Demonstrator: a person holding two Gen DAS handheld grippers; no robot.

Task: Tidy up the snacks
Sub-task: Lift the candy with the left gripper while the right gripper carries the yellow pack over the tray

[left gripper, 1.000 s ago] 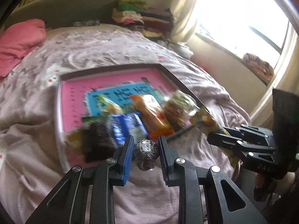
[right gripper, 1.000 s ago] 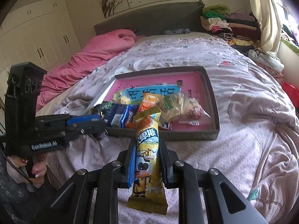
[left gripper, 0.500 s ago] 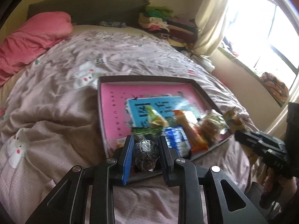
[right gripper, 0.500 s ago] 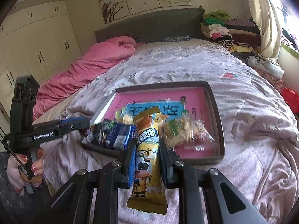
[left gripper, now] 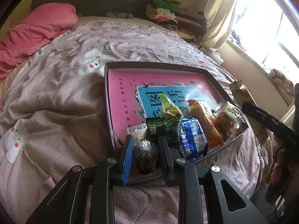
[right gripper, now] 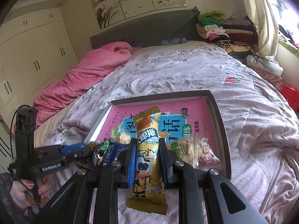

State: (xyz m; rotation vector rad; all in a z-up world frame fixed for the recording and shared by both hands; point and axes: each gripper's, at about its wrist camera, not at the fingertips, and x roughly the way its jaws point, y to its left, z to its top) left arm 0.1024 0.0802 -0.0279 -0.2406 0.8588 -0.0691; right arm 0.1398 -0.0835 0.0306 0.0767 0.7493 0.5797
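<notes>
A shallow box with a pink and blue printed floor (left gripper: 123, 93) (right gripper: 218, 119) lies on the bed. Several snack packs lie along its near edge: a blue pack (left gripper: 192, 136), an orange pack (left gripper: 205, 121), a clear cracker pack (left gripper: 228, 117) (right gripper: 188, 147). My left gripper (left gripper: 145, 141) is shut on a dark round wrapped snack (left gripper: 144, 157), held over the box's near left corner. My right gripper (right gripper: 147, 145) is shut on a long yellow snack bag (right gripper: 147, 160), held upright over the box's near edge. The right gripper shows at the right in the left wrist view (left gripper: 248, 106).
The bed has a mauve patterned quilt (left gripper: 65, 85) and a pink duvet (right gripper: 89, 74) near the headboard. Folded clothes (right gripper: 220, 28) are stacked at the far right by the curtain. White wardrobes (right gripper: 28, 56) stand on the left. A window (left gripper: 271, 28) is on the right.
Both grippers have moved forward toward the box with their snacks still held. The left gripper has swung left, from in front of the box to over its near left corner.
</notes>
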